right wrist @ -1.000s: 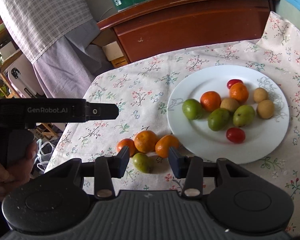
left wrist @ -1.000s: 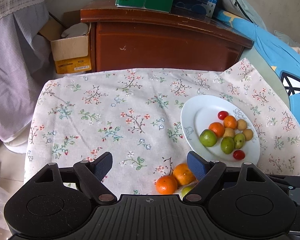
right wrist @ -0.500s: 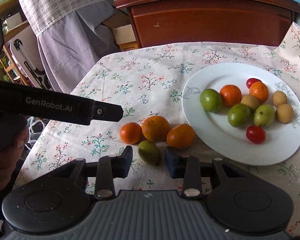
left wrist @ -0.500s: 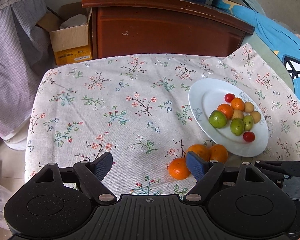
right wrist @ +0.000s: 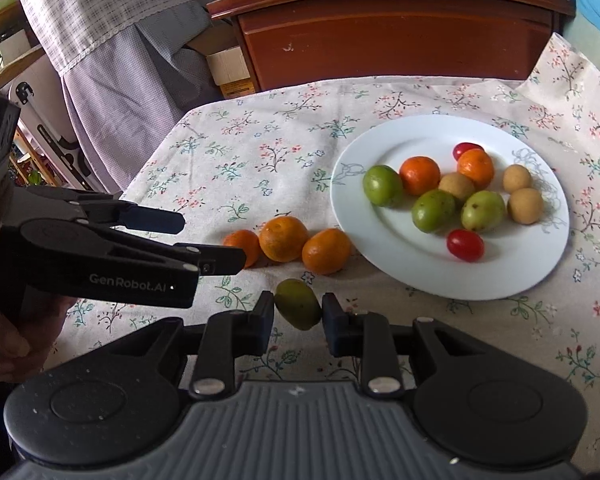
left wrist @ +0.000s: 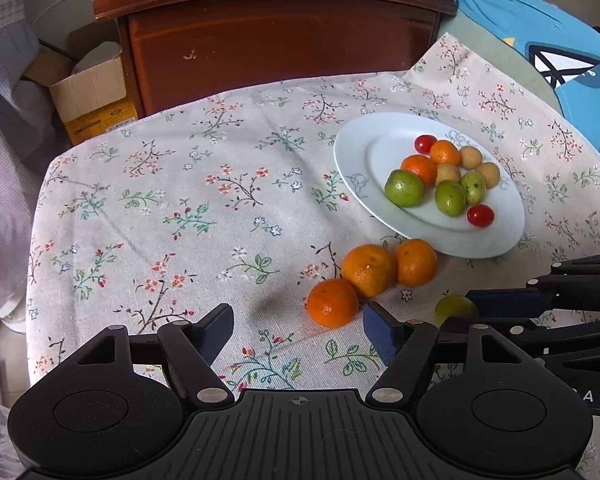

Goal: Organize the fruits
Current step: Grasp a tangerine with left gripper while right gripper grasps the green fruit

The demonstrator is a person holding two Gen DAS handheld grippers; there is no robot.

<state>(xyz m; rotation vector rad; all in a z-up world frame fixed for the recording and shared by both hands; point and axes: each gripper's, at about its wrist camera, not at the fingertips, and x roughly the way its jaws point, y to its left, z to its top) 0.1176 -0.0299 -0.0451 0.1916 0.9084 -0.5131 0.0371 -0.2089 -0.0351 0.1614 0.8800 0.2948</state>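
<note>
Change: the right claw (right wrist: 298,312) has narrowed since half a second ago and now pinches the small green fruit (right wrist: 298,304), one pad on each side.
Green fruit: just in front of the white plate (right wrist: 380,252), near its front-left rim; whether it is off the cloth I cannot tell.
Left claw (left wrist: 298,330): wide apart as before, holding nothing, now closer to the oranges.
Oranges: three (left wrist: 367,269) in a row on the bench, just left of the plate's front rim, not yet collected.
Plate: already holds greens, oranges, tan and red fruits.
Meaning: likely the green fruit goes to the plate next; oranges remain.
</note>
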